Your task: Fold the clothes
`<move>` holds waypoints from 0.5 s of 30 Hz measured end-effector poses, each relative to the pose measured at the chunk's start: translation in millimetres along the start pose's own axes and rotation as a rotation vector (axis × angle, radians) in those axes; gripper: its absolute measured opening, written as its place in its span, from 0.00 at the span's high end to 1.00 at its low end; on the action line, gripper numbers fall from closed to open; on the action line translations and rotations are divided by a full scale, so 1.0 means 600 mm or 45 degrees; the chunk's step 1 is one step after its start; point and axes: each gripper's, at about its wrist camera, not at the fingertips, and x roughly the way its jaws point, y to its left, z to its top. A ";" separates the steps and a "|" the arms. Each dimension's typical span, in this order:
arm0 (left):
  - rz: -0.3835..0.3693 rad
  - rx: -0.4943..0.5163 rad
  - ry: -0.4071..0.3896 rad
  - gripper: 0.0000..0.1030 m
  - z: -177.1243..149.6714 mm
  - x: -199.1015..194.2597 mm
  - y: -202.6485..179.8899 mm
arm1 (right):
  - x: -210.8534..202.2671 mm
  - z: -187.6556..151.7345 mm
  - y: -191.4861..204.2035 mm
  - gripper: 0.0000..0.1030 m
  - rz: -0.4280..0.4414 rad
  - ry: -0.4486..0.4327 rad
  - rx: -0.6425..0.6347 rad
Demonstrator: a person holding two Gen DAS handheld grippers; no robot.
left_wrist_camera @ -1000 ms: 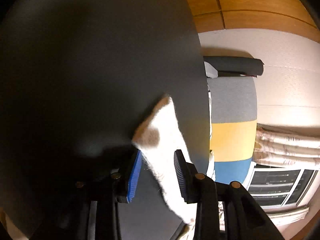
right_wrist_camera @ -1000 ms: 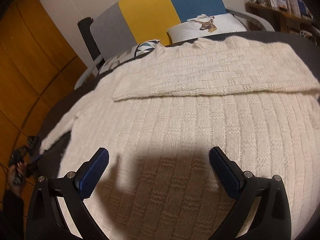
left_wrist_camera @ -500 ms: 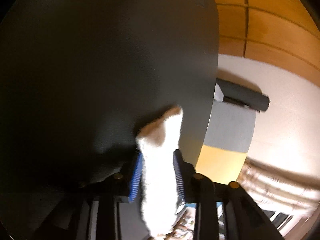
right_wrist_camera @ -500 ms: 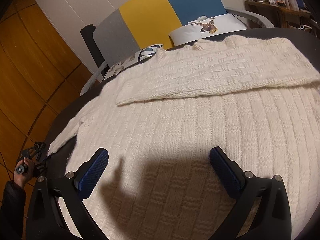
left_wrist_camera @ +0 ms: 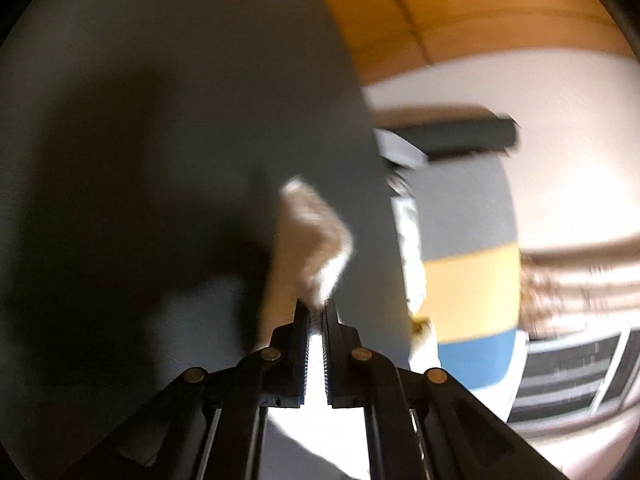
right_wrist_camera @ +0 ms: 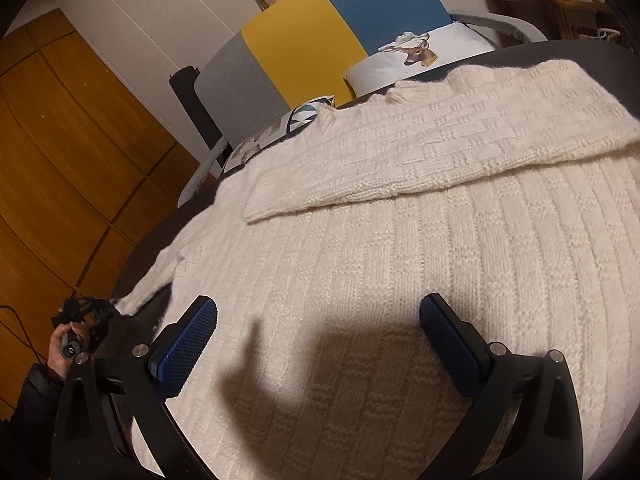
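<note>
The cream knit sweater is lying spread over the dark round counter, with one sleeve already folded across the chest near the far edge. The other sleeve is trailing off toward the counter's left edge, and its cuff is sitting pinched in the left tool. That tool's jaws have just been closing, and they are now clamping narrowly on the cuff fabric, which is bunching up ahead of them. The right tool is hovering over the lower body of the sweater with its jaws standing wide and nothing between them.

The main risk is lying in that left grip. It seems to be catching only a thin pinch at the cuff's end, and loose, fuzzy knit is likely to be slipping out if the sleeve is being pulled fast or at an angle. The left wrist view is blurring, so the exact depth of the bite cannot be told. A second risk: with the right tool pressing nothing down, dragging the sleeve may be tugging the whole body sideways and disturbing the fold already made. The sleeve could also be landing twisted or rumpled across the chest, since knit this heavy is tending to stretch and sag.
</note>
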 end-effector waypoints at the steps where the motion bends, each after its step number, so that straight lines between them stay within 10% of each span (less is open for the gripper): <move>1: -0.035 0.052 0.021 0.96 -0.017 0.006 -0.032 | 0.000 0.000 0.001 0.00 -0.001 0.000 -0.001; 15: -0.308 0.798 0.486 0.96 -0.429 0.203 -0.424 | -0.014 0.001 -0.014 0.00 0.102 -0.043 0.055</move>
